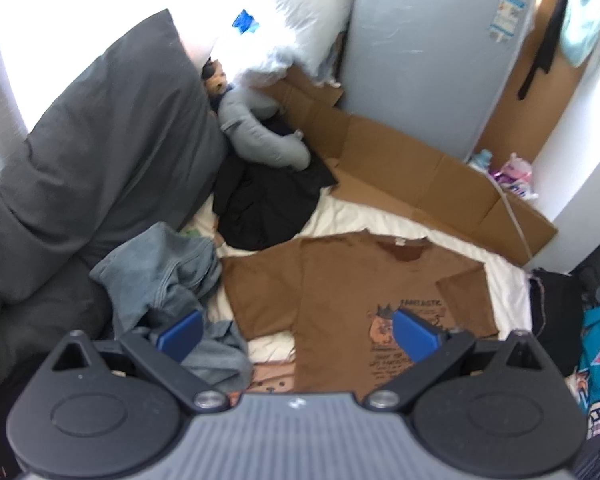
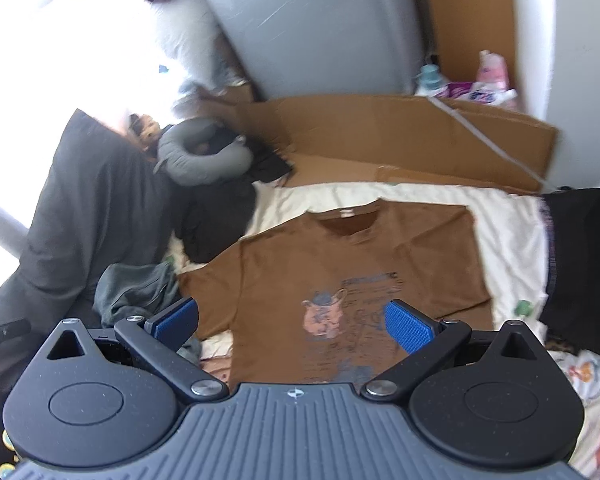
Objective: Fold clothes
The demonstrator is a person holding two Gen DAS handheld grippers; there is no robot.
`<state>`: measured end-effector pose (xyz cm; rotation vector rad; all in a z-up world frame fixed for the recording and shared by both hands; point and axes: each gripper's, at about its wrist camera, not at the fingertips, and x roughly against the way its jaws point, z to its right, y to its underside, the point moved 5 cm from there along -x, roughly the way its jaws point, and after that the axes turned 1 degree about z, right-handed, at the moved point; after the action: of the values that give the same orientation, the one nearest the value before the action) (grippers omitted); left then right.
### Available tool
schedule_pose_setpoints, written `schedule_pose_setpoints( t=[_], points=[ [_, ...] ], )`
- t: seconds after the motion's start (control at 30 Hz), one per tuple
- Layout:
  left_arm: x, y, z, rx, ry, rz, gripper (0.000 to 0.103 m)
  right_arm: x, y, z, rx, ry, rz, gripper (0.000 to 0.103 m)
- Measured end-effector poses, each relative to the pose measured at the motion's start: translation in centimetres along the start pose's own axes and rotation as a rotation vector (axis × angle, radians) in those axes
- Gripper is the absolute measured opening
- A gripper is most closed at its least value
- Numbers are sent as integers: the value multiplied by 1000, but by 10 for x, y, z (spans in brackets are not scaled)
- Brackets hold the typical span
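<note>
Brown short-sleeved cotton T-shirt with a printed front graphic [image 2: 352,272] lies face up and spread on the white bed sheet [image 2: 508,232], collar towards the flattened brown cardboard [image 2: 380,140]. One sleeve appears already turned in over the chest; the other lies out flat beside the crumpled blue-grey denim garment [image 1: 168,280].

Risks, as judged:
- A pinch at the outstretched sleeve could catch the denim or the sheet beneath, dragging the shirt askew
- The sheet is wrinkled and soft; a one-sided pull may bunch the shirt body and undo the turned-in sleeve
- Black crumpled clothing [image 1: 268,208] lies just beside the shoulder and could foul a fold

Pose: left gripper [image 1: 298,336] and right gripper [image 2: 292,322] both hang above the lower shirt, angled downwards, fingers wide apart, holding nothing, apparently clear of the fabric
</note>
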<state>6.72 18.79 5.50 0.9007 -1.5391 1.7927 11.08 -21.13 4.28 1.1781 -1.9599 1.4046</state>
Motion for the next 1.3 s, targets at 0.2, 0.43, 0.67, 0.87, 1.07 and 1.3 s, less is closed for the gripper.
schedule_pose_setpoints(
  t=[0.2, 0.43, 0.67, 0.87, 1.07, 1.3],
  points=[
    [-16, -10, 2, 28, -20, 8, 102, -41, 10, -5, -12, -42, -31, 102],
    [-44, -11, -12, 57, -48, -5, 102, -78, 26, -22, 41, -53, -46, 102],
    [-86, -4, -45, 90, -88, -60, 102, -116, 44, -45, 126, -111, -3, 102],
    [-134, 10, -62, 95, -39, -72, 87, -151, 67, -38, 114, -96, 42, 99],
    [-190, 27, -67, 142, 25, -69, 74, -197, 86, -33, 82, -100, 22, 86],
    [-260, 58, -76, 237, 84, -73, 40, -243, 107, -41, 116, -58, 9, 85]
  ],
)
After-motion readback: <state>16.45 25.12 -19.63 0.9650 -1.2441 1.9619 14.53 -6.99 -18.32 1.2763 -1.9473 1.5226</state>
